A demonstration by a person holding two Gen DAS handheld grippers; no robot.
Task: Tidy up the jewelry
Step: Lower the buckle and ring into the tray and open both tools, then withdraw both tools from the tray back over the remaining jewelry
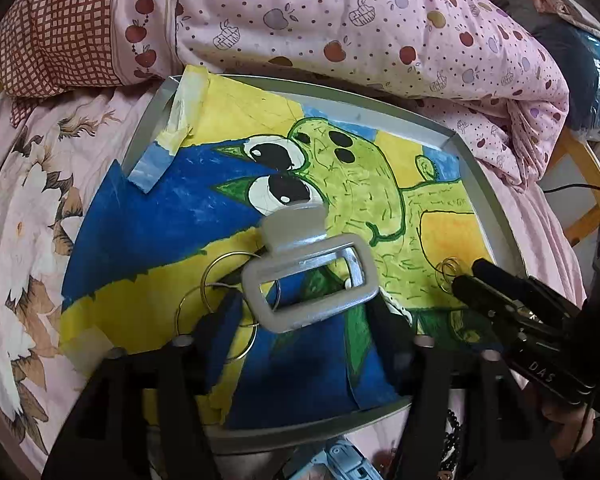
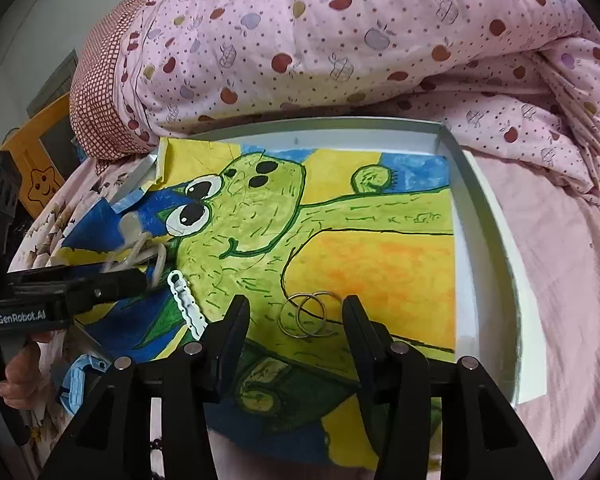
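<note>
Work surface: a shallow white tray (image 2: 488,216) lying on a bed, its floor covered by a painted paper sheet (image 2: 380,256) showing a green cartoon creature on yellow and blue. A pink apple-print quilt (image 2: 340,40) is bunched behind the tray.

Left gripper (image 1: 296,312): jaws moderately wide. A translucent whitish plastic hair claw (image 1: 308,280) with a rectangular open frame lies between the fingers; its long axis runs roughly crosswise to them, hinge end pointing away toward the creature's eyes. Whether the pads press on it cannot be told. Just left of the claw, thin metal hoops (image 1: 216,300) overlap on the sheet; at least three are visible, partly hidden by the finger.

Right gripper (image 2: 296,312): jaws apart at medium width, not touching anything. Two thin silver wire rings (image 2: 308,314), interlocked, lie flat on the sheet between the fingertips.

One white scalloped plastic clip (image 2: 186,304) lies on the sheet left of the right gripper, long axis diagonal, rounded end pointing up-left. One pale blue plastic clip (image 2: 76,384) sits off the tray's near-left edge.
</note>
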